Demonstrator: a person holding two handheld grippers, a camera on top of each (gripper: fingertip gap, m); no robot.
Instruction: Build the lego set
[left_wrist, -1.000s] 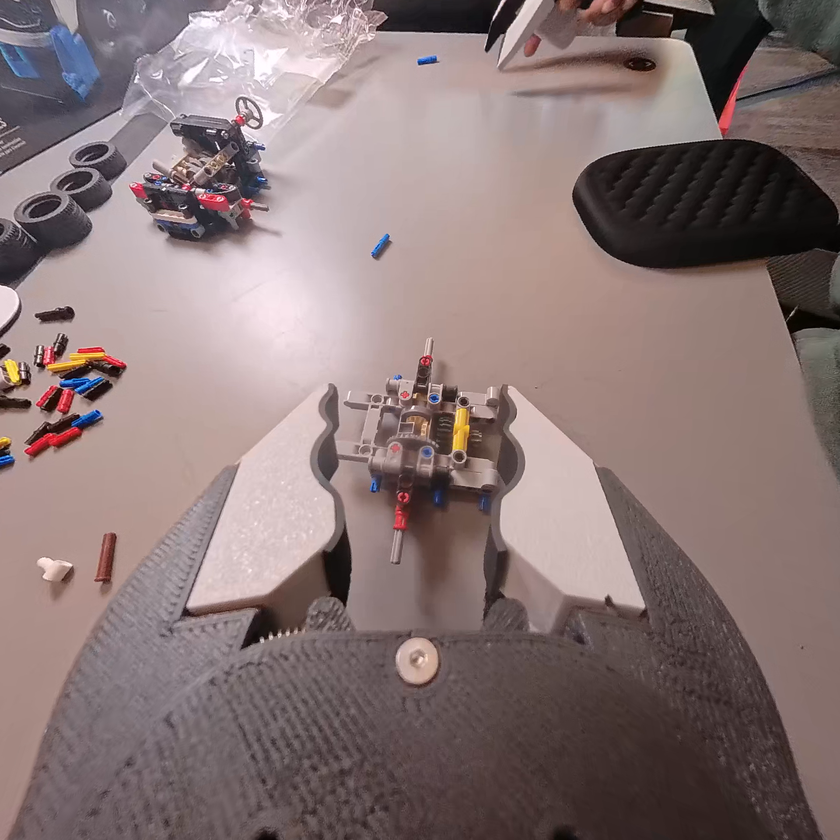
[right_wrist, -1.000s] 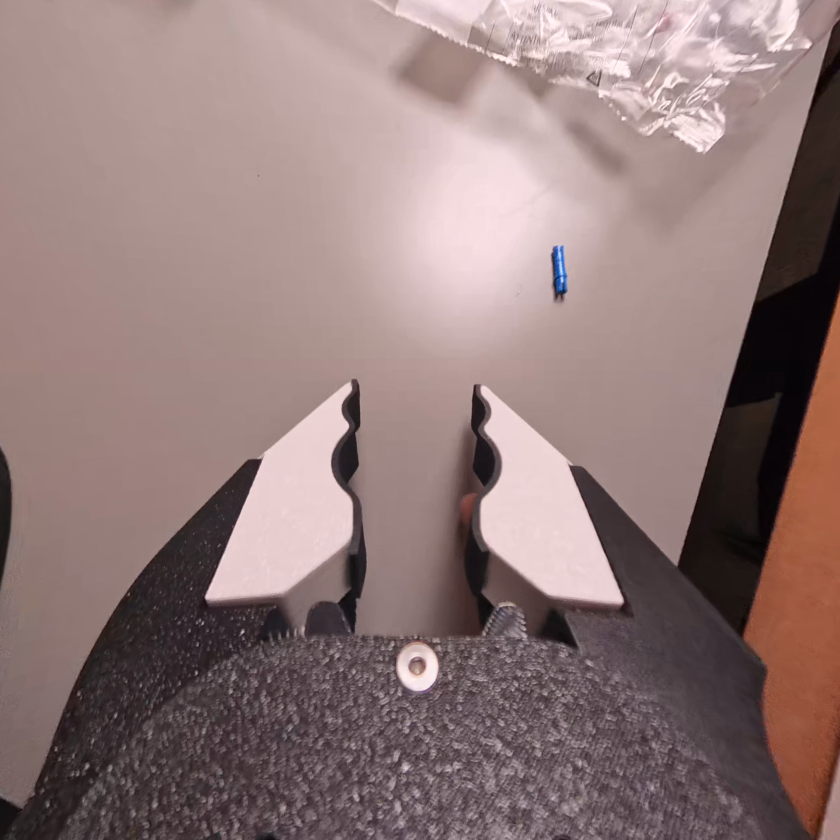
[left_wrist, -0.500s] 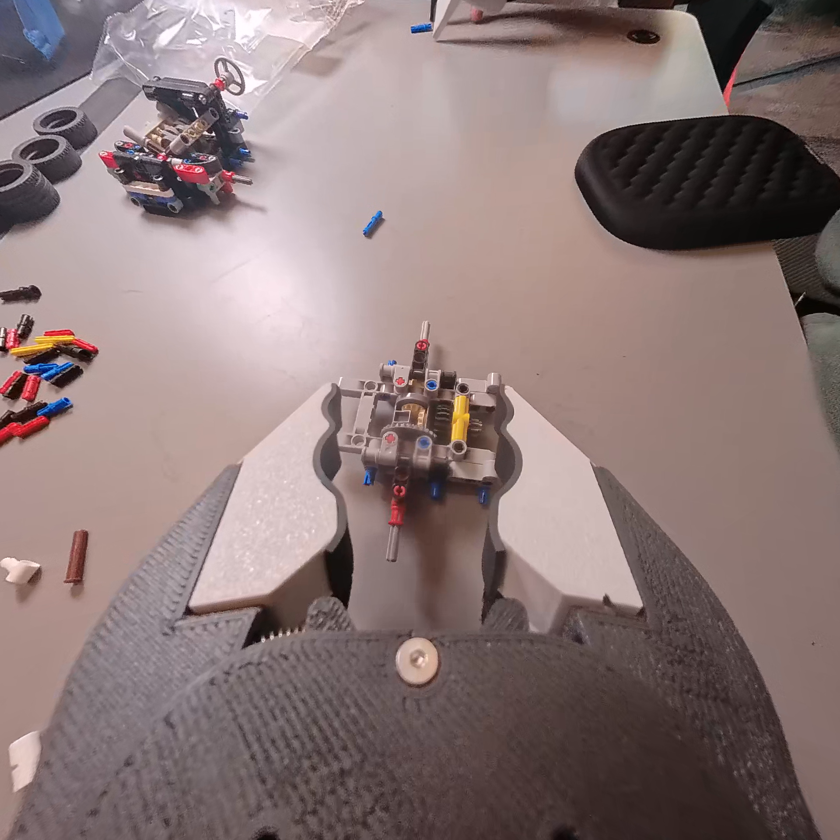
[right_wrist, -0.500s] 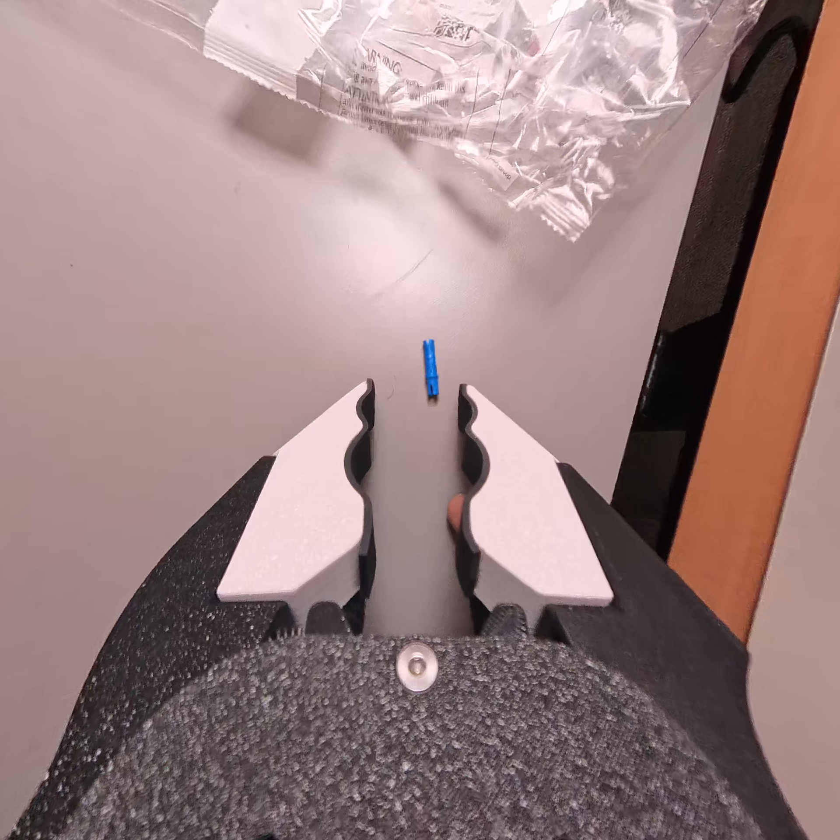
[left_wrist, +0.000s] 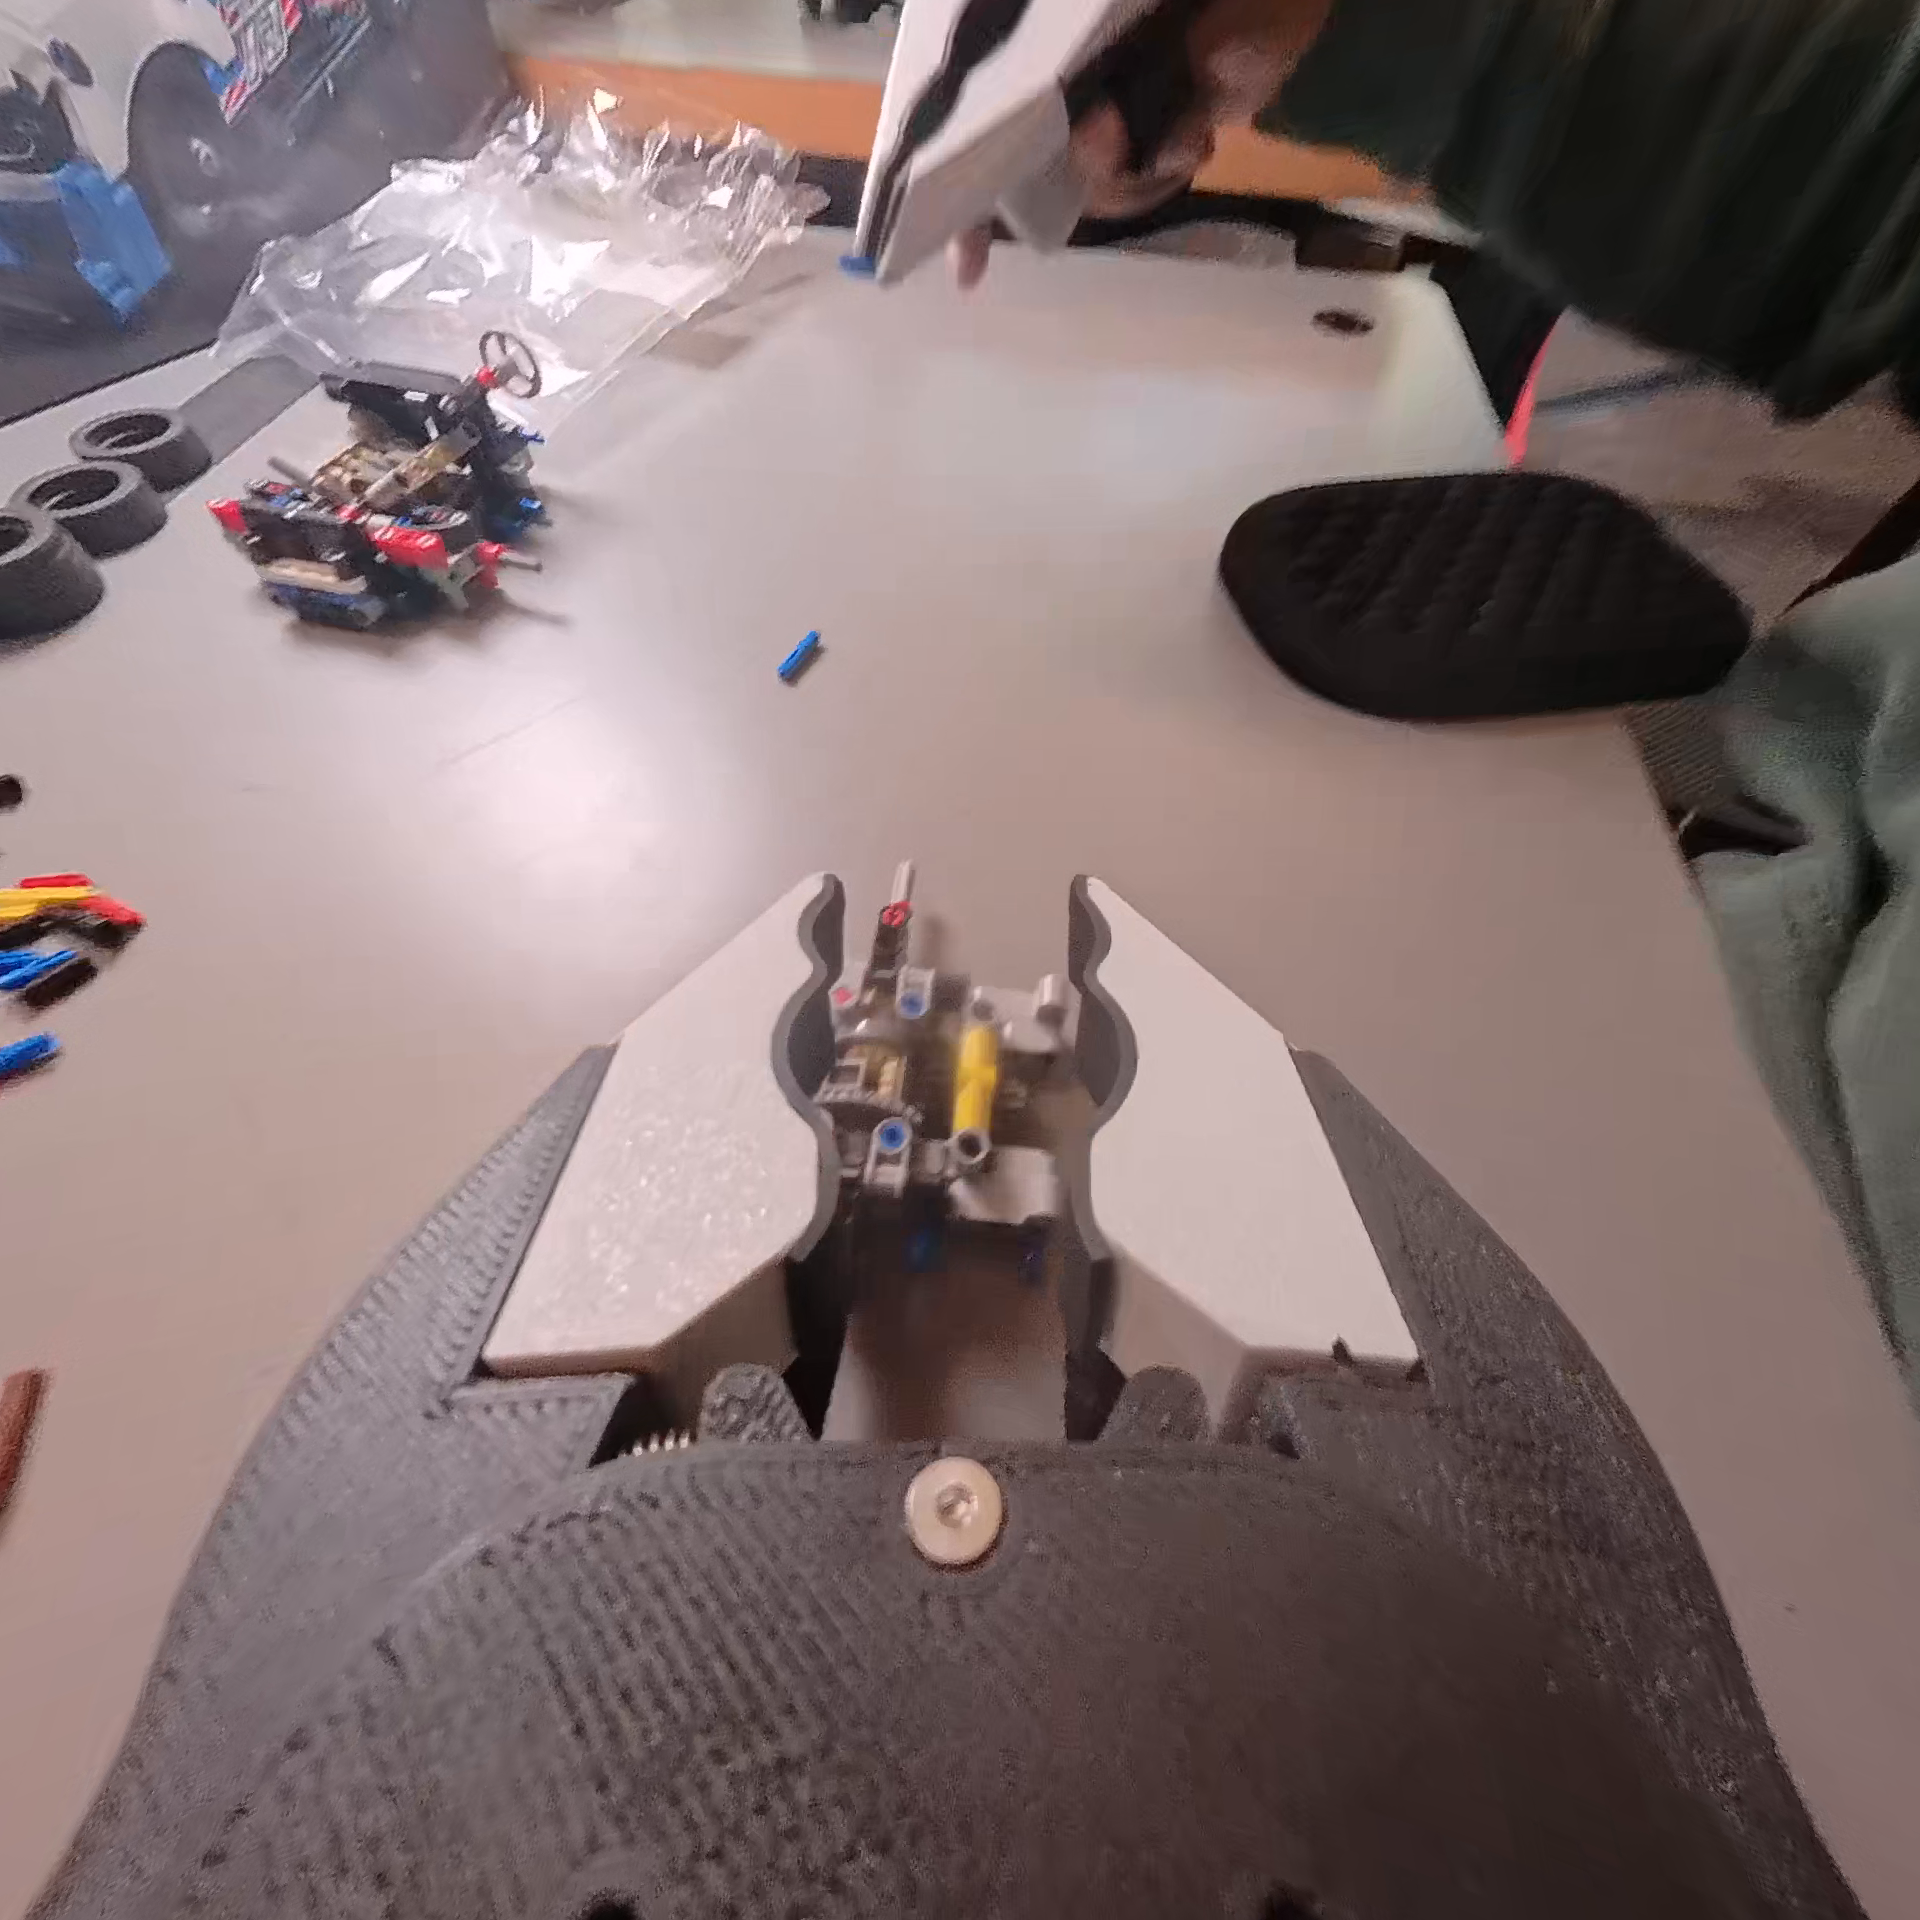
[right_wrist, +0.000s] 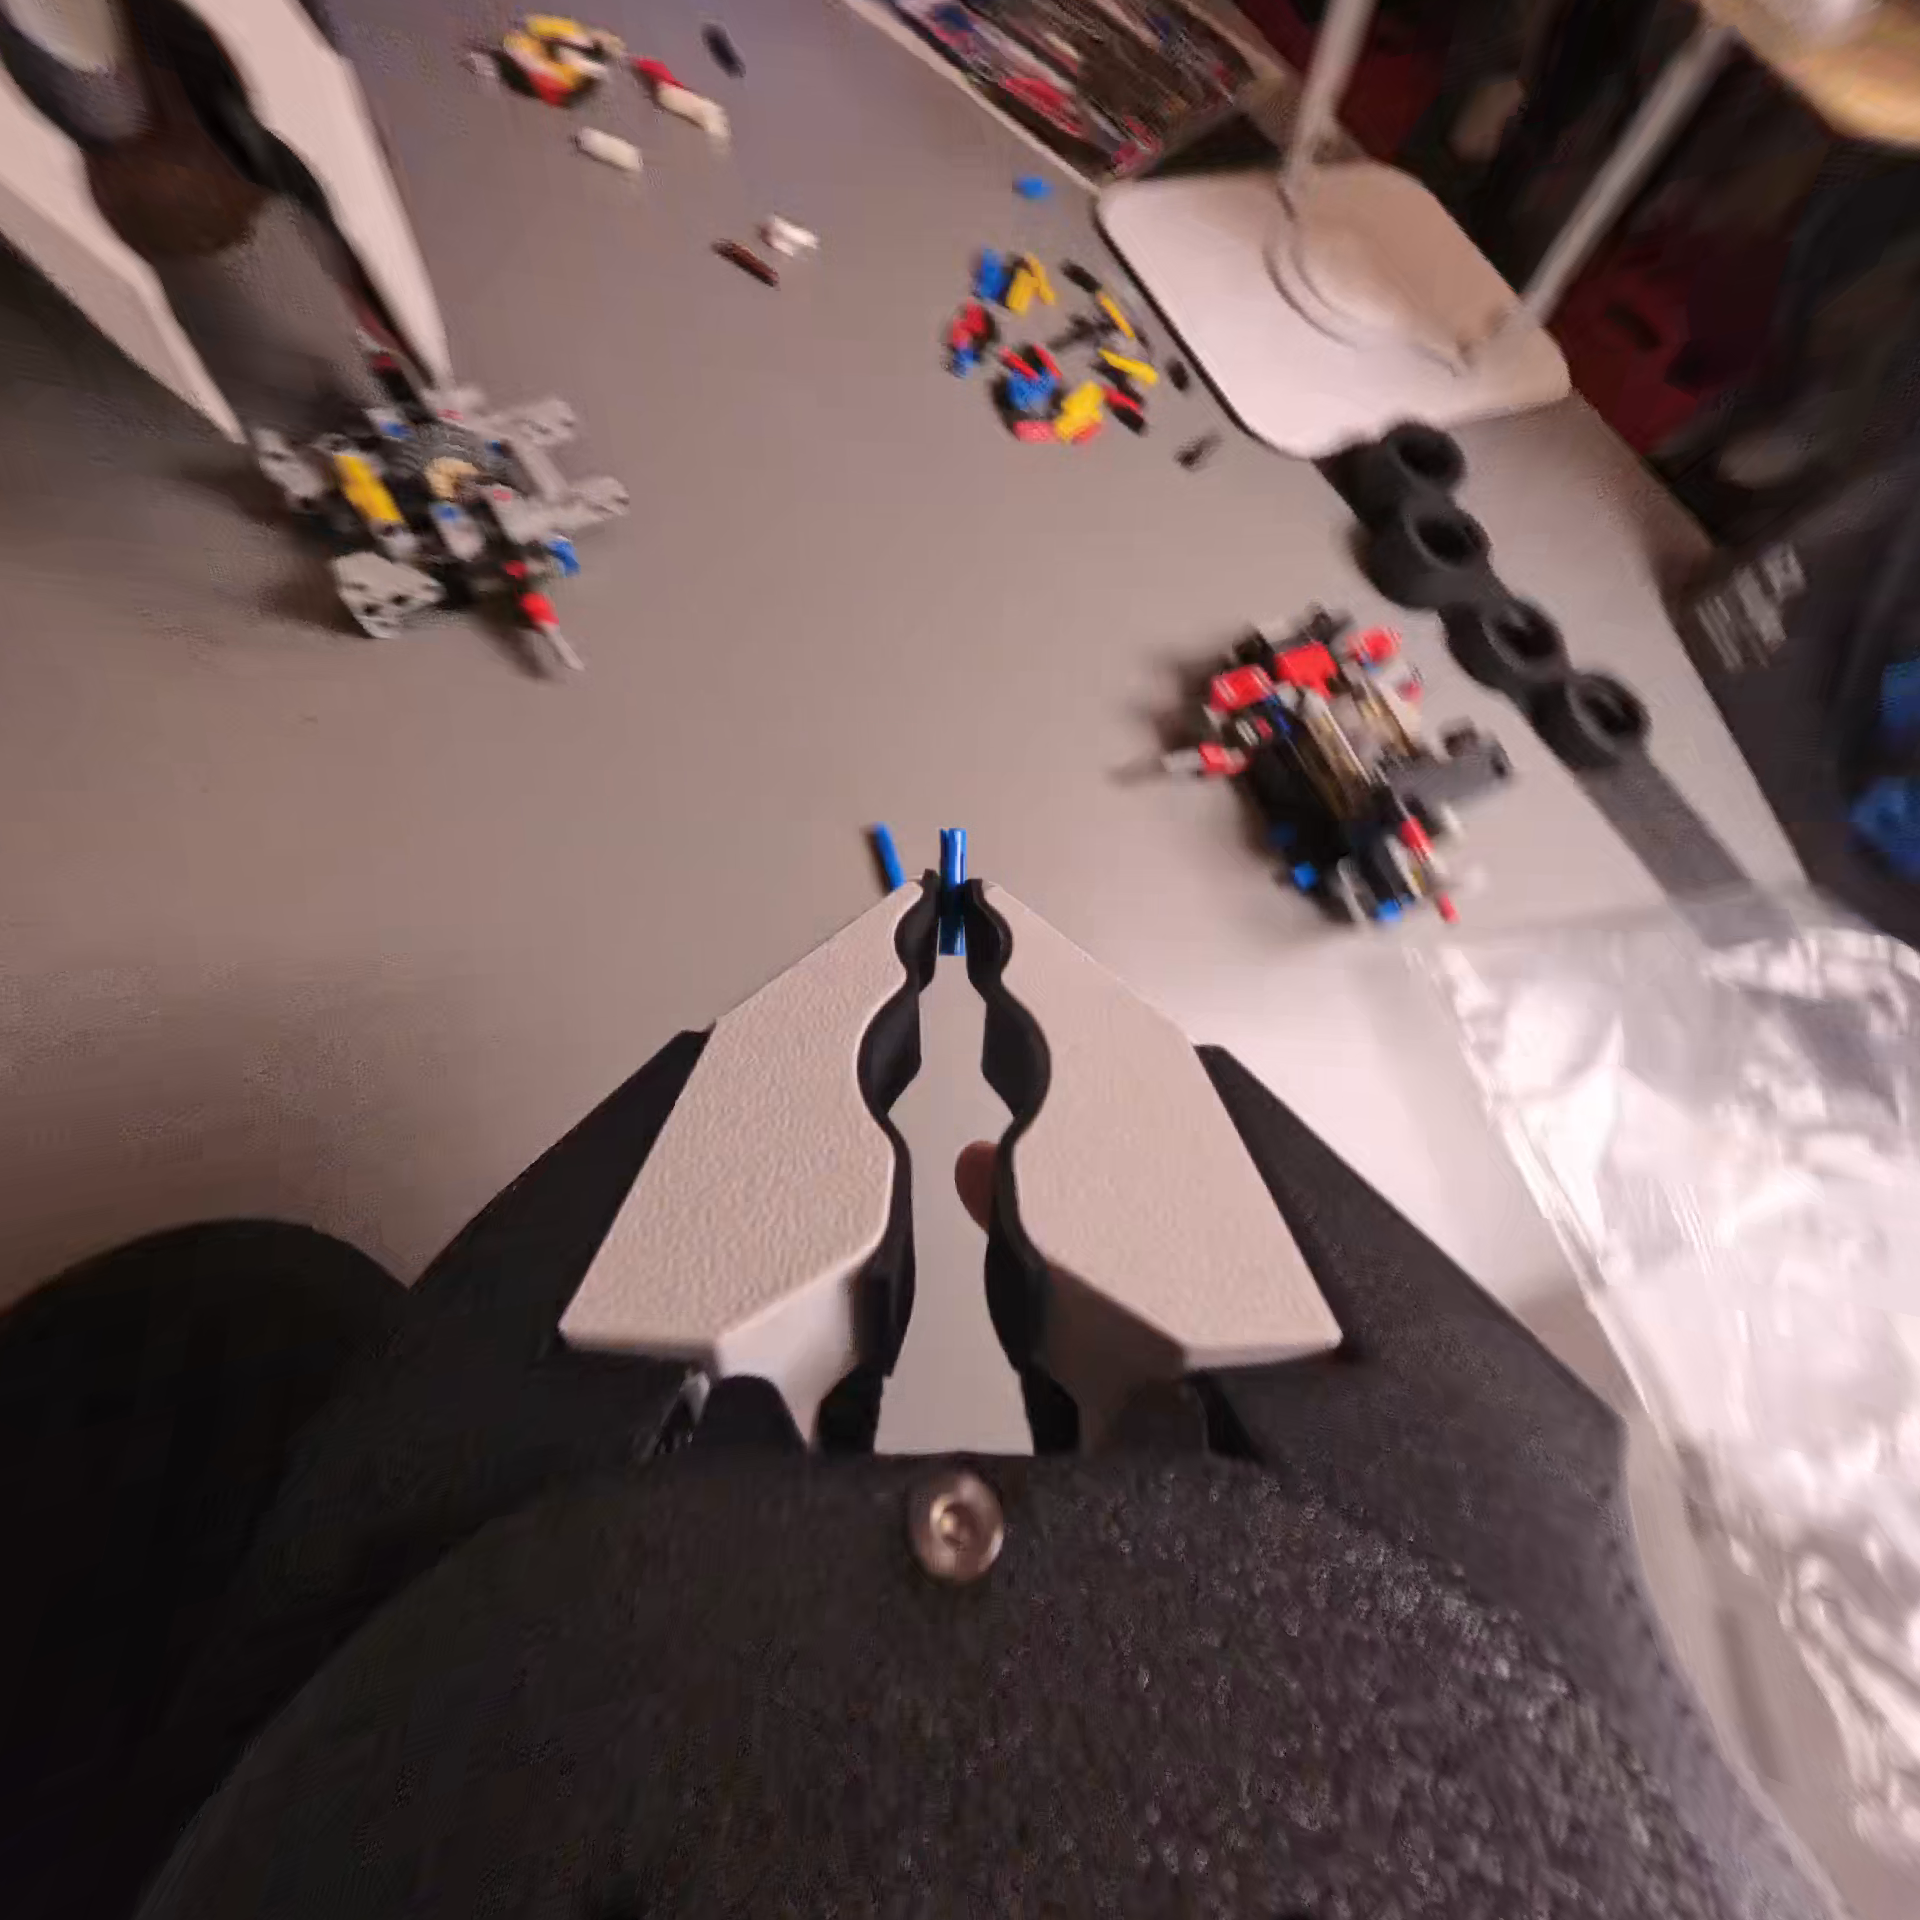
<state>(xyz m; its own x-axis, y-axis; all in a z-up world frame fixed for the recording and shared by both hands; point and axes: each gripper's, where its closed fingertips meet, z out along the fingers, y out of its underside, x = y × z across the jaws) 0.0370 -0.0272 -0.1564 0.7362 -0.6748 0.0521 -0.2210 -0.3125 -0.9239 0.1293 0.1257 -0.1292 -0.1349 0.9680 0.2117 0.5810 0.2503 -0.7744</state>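
Left gripper (left_wrist: 951, 883) is sitting partly closed around a grey brick gear assembly (left_wrist: 940, 1081), both pads pressing its sides, the piece lying deep between the fingers with a red-tipped axle poking out the far end. Right gripper (right_wrist: 948, 883) is nearly fully closed, its tips pinching a small blue pin (right_wrist: 951, 883) that is sticking out forward; in the left wrist view it is hanging tilted downward at the far side of the table (left_wrist: 1039, 623), above the surface. A second blue pin (right_wrist: 886, 857) is lying on the table just left of the right gripper's tips. A half-built toy car chassis (right_wrist: 1340, 748) is sitting far right, black tyres (right_wrist: 1496, 623) beyond it, clear plastic bag (right_wrist: 1714, 1195) near right. Printed box (left_wrist: 94, 156) lettering is too blurred to read. A dark green sleeve (left_wrist: 1662, 177) is reaching in from far right.
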